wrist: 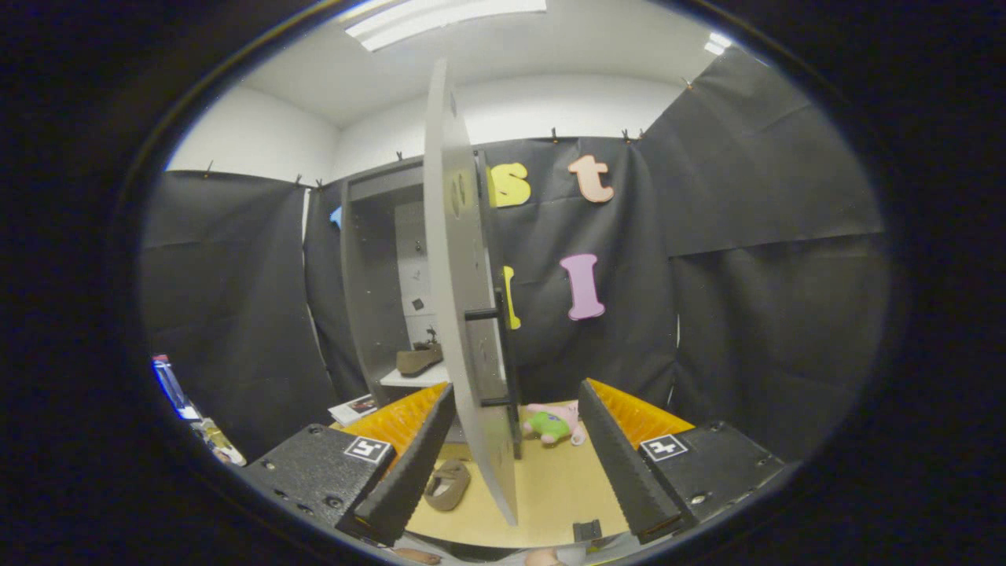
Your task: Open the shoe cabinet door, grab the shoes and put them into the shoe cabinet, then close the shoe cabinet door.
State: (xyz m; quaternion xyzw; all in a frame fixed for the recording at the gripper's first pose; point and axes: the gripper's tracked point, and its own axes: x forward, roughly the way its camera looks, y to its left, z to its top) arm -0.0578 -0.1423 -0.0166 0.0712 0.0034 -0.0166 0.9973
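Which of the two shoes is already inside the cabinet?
The brown shoe on the cabinet's white shelf; the other shoe lies on the table beside the open gripper's left finger.

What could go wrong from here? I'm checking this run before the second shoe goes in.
1. The cabinet door stands edge-on between the open gripper fingers; a careless push could knock it.
2. One shoe sits on the cabinet shelf, but the other shoe lies on the table behind the door's lower edge, so reaching it may snag the door.
3. The plush toy lies just beyond the door and could be bumped.
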